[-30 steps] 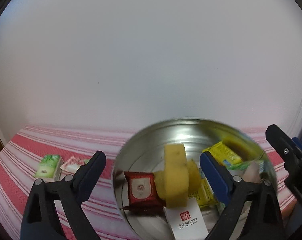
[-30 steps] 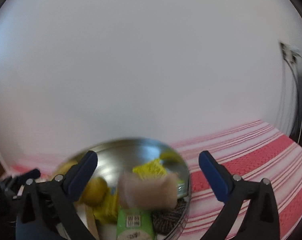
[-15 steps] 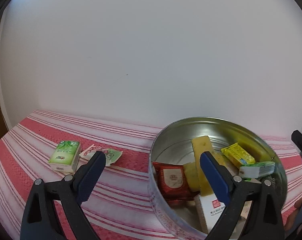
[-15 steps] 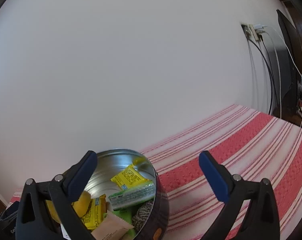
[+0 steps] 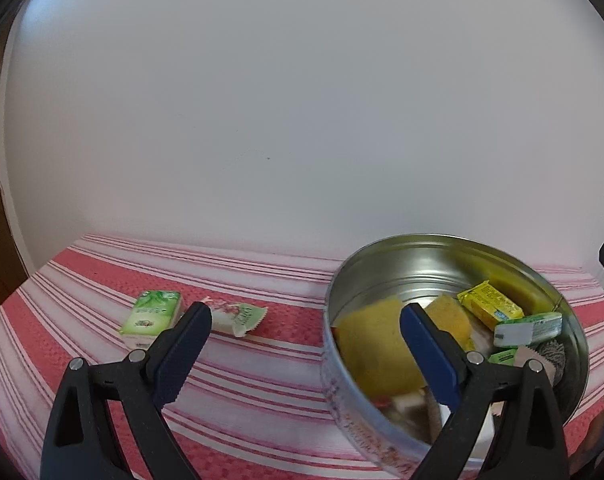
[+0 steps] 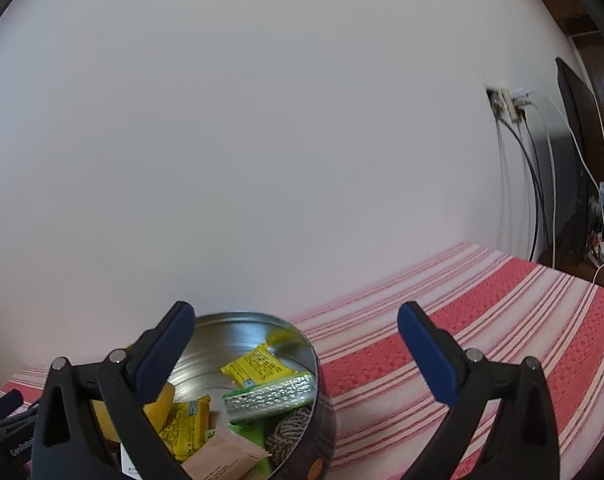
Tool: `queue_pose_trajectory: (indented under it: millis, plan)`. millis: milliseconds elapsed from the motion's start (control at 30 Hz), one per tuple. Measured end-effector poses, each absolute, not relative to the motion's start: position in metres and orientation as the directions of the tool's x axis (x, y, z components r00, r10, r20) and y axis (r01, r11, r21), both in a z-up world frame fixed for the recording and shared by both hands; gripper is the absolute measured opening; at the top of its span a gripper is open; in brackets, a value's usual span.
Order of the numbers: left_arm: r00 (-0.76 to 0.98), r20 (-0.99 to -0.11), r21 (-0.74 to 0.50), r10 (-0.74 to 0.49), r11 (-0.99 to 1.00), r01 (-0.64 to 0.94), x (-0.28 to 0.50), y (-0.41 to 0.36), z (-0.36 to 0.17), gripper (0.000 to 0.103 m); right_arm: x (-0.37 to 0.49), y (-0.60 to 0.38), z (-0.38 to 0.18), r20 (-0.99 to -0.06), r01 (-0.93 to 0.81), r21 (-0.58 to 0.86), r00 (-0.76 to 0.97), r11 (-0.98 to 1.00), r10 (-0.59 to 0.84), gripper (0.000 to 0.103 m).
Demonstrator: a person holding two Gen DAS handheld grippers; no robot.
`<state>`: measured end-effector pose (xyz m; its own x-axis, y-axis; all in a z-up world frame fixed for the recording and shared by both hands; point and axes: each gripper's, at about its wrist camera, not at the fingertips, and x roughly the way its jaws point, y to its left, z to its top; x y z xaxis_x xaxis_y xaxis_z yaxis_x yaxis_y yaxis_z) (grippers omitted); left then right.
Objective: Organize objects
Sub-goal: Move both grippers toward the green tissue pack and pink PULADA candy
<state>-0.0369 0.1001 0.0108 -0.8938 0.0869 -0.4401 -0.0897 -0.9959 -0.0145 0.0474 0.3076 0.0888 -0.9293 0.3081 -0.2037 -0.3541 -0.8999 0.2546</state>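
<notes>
Left wrist view, left claw point(image 5: 302, 330) apart (empty), right claw point(image 6: 294, 330) apart, tin point(image 5: 342, 380) full

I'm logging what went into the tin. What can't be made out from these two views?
- Left wrist view: the round tin's near contents are motion-blurred and partly behind the left hand-held gripper's finger.
- Right wrist view: the tin's near half is cut off by the bottom edge and hidden behind the right hand-held gripper.
- Packet labels: too small to read.
</notes>
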Motion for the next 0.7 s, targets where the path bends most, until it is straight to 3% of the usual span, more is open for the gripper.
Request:
queue_pose_trajectory:
  millis: [300, 700]
  plan:
    - [-0.889, -0.453, 0.002, 0.067, -0.997, -0.076, -0.032, 0.078, 0.000, 0.097, 0.052, 0.286, 0.090, -0.166, -0.369, 0.188, -0.925, -0.910, 0.341, 0.103]
    - [-0.883, -0.468, -0.001, 0.044, -0.999, -0.050, -0.026, 0.046, -0.003, 0.097, 0.074, 0.273, 0.089, -0.171, -0.425, 0.233, -0.903, -0.875, 0.394, 0.103]
